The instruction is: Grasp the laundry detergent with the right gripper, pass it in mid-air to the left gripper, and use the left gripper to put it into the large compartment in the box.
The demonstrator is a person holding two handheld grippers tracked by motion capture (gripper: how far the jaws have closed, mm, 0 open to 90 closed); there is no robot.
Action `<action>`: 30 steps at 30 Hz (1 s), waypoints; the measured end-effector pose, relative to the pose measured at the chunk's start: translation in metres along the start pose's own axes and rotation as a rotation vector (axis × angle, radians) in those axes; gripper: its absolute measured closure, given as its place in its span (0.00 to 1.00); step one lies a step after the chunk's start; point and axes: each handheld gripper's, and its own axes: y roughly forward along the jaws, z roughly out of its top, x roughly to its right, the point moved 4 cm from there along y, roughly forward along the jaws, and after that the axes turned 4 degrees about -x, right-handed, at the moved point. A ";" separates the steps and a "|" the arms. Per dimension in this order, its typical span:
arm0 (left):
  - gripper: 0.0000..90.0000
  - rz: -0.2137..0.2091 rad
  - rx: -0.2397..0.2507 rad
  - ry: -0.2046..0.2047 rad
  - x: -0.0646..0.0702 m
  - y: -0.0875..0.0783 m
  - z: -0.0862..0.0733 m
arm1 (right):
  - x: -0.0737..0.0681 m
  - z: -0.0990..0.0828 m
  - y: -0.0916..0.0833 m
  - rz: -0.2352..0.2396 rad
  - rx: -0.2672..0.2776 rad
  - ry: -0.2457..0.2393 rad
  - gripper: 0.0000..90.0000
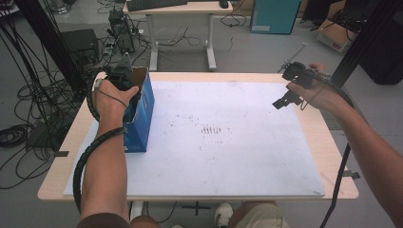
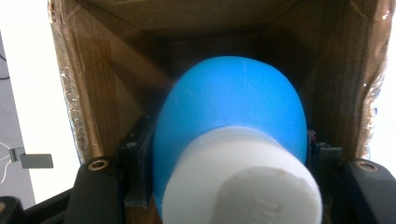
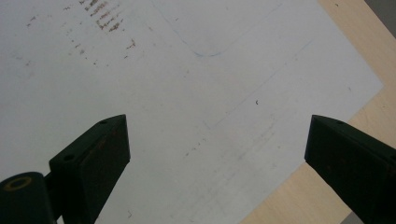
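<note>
Left claw holds a blue-and-white object inside the open box

The left claw (image 2: 229,186) grips the blue-and-white object (image 2: 231,135), its jaws pressed on either side, with the object's blue end pointing into the brown cardboard interior of the blue box (image 1: 141,111), which stands at the left edge of the table (image 1: 328,156). The right claw (image 3: 217,154) hangs over the white sheet (image 3: 177,93) near its corner, jaws spread wide with nothing between them.
</note>
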 end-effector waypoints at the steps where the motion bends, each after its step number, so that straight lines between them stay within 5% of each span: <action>1: 0.40 -0.001 0.001 -0.001 0.000 0.000 0.000 | 0.000 0.000 0.000 0.000 0.003 0.006 0.08; 30: 0.40 -0.006 0.000 0.002 -0.001 0.000 0.000 | 0.001 0.002 -0.006 -0.013 0.007 -0.004 0.08</action>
